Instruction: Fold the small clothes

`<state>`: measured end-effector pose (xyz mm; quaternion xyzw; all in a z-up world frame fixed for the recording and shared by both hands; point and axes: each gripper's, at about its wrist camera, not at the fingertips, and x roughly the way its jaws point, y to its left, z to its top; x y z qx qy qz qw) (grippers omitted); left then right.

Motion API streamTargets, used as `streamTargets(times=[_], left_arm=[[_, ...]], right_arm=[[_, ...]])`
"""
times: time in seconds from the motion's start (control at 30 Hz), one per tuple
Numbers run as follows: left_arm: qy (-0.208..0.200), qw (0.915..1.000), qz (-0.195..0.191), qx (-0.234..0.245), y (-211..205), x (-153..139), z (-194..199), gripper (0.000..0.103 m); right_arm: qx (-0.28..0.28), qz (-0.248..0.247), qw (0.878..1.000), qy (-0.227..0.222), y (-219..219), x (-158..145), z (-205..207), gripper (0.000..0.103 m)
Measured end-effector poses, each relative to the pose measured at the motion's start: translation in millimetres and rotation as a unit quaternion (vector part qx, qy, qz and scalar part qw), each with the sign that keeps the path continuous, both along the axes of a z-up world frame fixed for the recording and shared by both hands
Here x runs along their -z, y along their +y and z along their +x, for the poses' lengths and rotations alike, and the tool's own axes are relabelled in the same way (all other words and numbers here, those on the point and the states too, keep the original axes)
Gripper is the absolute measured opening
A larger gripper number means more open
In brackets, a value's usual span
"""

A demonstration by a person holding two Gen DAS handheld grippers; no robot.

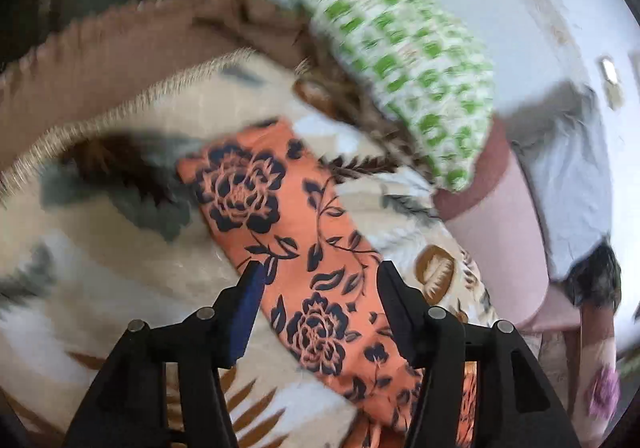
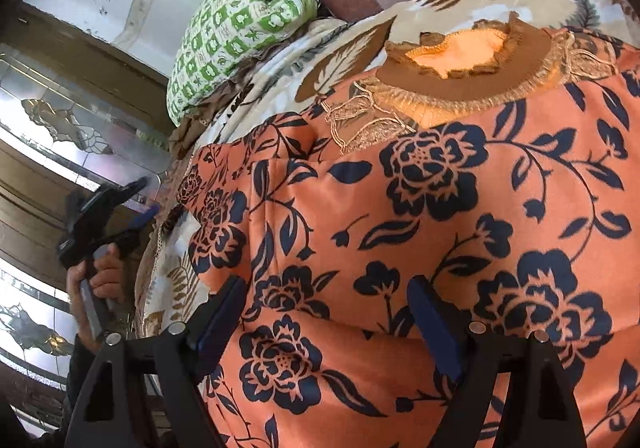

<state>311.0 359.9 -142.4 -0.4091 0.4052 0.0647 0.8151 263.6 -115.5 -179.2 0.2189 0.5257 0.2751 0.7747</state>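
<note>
Two black fingers of the left gripper (image 1: 318,276) stand apart in the left wrist view, with nothing clamped between them, above one orange garment (image 1: 280,215) printed with dark blue flowers. That garment lies as a long folded strip running from upper left to lower right across a cream leaf-patterned blanket (image 1: 120,268); its upper end is a straight edge, and bare blanket lies open on both sides of it. One blue pad shows on the inner face of the left finger. Beyond the blanket's fringed edge lies a brown cover (image 1: 100,59), and one green-and-white checked pillow (image 1: 400,47) rests near the far end, blurred. In the right wrist view, the right gripper (image 2: 326,288) has its two fingers spread wide, hovering just over the broad body of the same garment, gripping nothing; both inner pads are blue. One brown gathered neckline (image 2: 460,75) with gold trim sits at the garment's far edge, and beyond it is a band of uncovered blanket. The cloth's left edge is folded over, close to the bed's side. Further left, off the bed, one hand (image 2: 98,280) holds the other gripper, fingers parted, in front of patterned glass panels (image 2: 60,119).
</note>
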Motion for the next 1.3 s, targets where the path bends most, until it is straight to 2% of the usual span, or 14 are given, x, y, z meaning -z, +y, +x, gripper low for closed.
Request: streamTargets(times=[0.1,0.2,0.33,0.43,0.5,0.6,0.73,0.8,0.87,0.93,1.0,1.1,1.27,1.3], left_arm=[[0.015,0.9984,-0.002,-0.054,18,18,8,0.058],[0.039,0.9964,-0.030,-0.069,29,37,11,0.057],[0.050,0.9949,-0.026,-0.083,34,45,11,0.035],[0.060,0.9936,-0.020,-0.094,42,51,15,0.005],[0.059,0.9939,-0.012,-0.092,45,49,13,0.004],[0.037,0.9901,0.044,-0.128,51,17,-8,0.003],[-0.044,0.9691,0.167,-0.176,57,-60,-55,0.003],[-0.058,0.9620,0.199,-0.178,62,-76,-66,0.004],[-0.049,0.9619,0.208,-0.170,72,-78,-66,0.004],[-0.033,0.9635,0.206,-0.168,80,-72,-62,0.004],[-0.029,0.9651,0.196,-0.171,91,-71,-63,0.004],[-0.041,0.9600,0.213,-0.177,96,-89,-71,0.004],[-0.079,0.9514,0.245,-0.169,98,-133,-86,0.004],[-0.083,0.9520,0.245,-0.164,96,-135,-87,0.004]], right_arm=[[0.008,0.005,1.000,-0.003,-9,-3,-2,0.085],[0.014,0.010,1.000,-0.003,-14,0,1,0.085],[0.017,0.014,1.000,0.006,-16,10,4,0.085],[0.013,0.011,1.000,0.002,-15,10,3,0.085],[0.012,0.008,1.000,0.001,-15,9,2,0.085],[0.014,0.003,1.000,0.003,-15,9,4,0.085],[0.015,0.002,1.000,-0.001,-9,3,8,0.085],[0.011,0.009,1.000,-0.003,-1,-1,12,0.085],[0.003,0.028,1.000,-0.004,13,-7,18,0.085],[-0.014,0.081,0.996,0.016,29,-7,28,0.085],[-0.019,0.138,0.988,0.061,47,6,43,0.085],[-0.016,0.142,0.980,0.136,76,43,65,0.085],[-0.004,0.191,0.978,0.081,73,10,68,0.087],[-0.010,0.174,0.982,0.071,76,12,71,0.088]])
